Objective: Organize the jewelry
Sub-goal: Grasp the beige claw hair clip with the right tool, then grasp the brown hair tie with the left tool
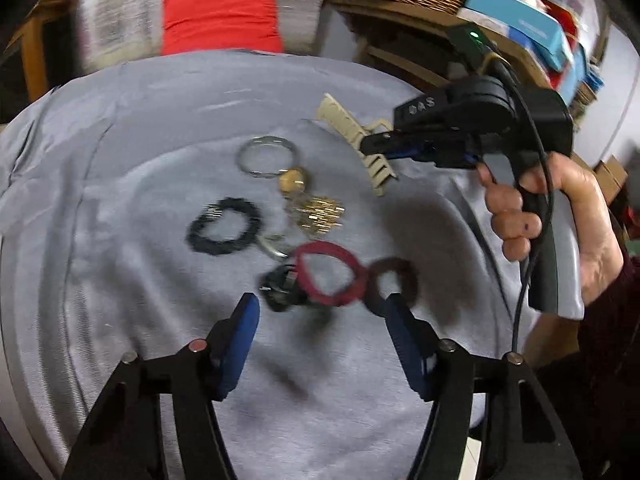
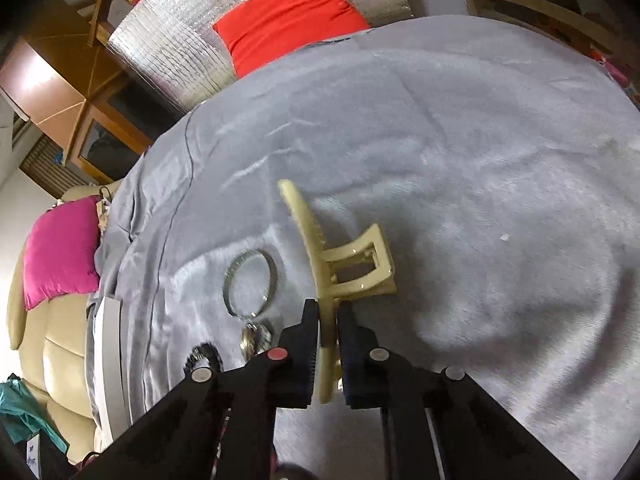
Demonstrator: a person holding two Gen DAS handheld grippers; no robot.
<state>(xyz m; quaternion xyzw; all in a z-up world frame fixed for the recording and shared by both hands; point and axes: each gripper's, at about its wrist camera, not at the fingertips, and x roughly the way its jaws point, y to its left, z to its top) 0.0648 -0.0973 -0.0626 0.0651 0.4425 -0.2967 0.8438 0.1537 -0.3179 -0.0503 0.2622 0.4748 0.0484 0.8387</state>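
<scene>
Right gripper [image 2: 329,316] clamps cream plastic claw hair clip [image 2: 316,240]; only left view shows left gripper [image 1: 320,312] gaping over red ring bangle [image 1: 330,274].

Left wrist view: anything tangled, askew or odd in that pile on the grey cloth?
Yes. The red ring overlaps a black piece and a darker ring, so they lie tangled rather than apart. The right hand-held gripper is shut on one end of the beige hair claw, off-centre. Motion blur hides finer detail.

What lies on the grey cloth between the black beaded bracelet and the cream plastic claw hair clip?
In the left wrist view, a silver ring joined to a gold charm cluster lies between the black beaded bracelet and the cream claw clip.
</scene>
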